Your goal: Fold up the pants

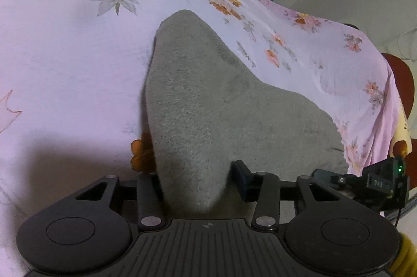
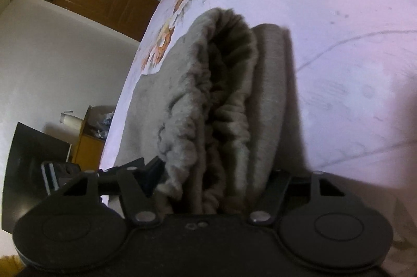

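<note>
Grey fleece pants (image 1: 208, 104) lie on the floral lilac bedsheet (image 1: 65, 55). Left gripper (image 1: 194, 188) pinches a leg fold; right gripper (image 2: 216, 188) straddles the bunched waistband (image 2: 229, 84), half-open — contact unclear. Risk: thick layers slip, skewing the fold.

Both handheld tools are matte black: the left gripper (image 1: 194, 188) has round discs, silver rivets and a ribbed centre plate; a mustard-yellow sleeve (image 1: 406, 258) shows behind it
</note>
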`<move>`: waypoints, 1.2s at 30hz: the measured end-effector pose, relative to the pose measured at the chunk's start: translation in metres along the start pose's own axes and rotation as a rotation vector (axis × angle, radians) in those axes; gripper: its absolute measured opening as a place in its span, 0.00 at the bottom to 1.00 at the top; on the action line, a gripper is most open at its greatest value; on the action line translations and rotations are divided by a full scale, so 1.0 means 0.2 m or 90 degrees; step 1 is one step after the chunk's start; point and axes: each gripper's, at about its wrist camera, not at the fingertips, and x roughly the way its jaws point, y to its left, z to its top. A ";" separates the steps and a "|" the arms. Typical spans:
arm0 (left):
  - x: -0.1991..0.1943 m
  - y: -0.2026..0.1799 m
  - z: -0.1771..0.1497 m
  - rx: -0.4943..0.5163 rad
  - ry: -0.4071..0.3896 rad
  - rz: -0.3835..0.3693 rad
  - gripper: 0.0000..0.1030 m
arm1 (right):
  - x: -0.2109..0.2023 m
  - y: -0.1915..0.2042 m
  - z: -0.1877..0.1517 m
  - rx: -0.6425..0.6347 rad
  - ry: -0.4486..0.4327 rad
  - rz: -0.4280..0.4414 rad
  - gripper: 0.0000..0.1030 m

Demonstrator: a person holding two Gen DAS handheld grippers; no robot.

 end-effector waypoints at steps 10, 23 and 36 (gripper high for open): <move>-0.06 -0.23 -0.03 0.094 -0.034 0.114 0.25 | -0.01 0.13 -0.03 -0.030 -0.022 -0.069 0.50; -0.28 -0.47 0.05 0.160 -0.117 0.123 0.23 | -0.16 0.36 0.00 -0.075 -0.092 -0.030 0.44; -0.37 -0.67 0.34 0.188 -0.199 0.109 0.23 | -0.26 0.57 0.32 -0.132 -0.163 0.001 0.44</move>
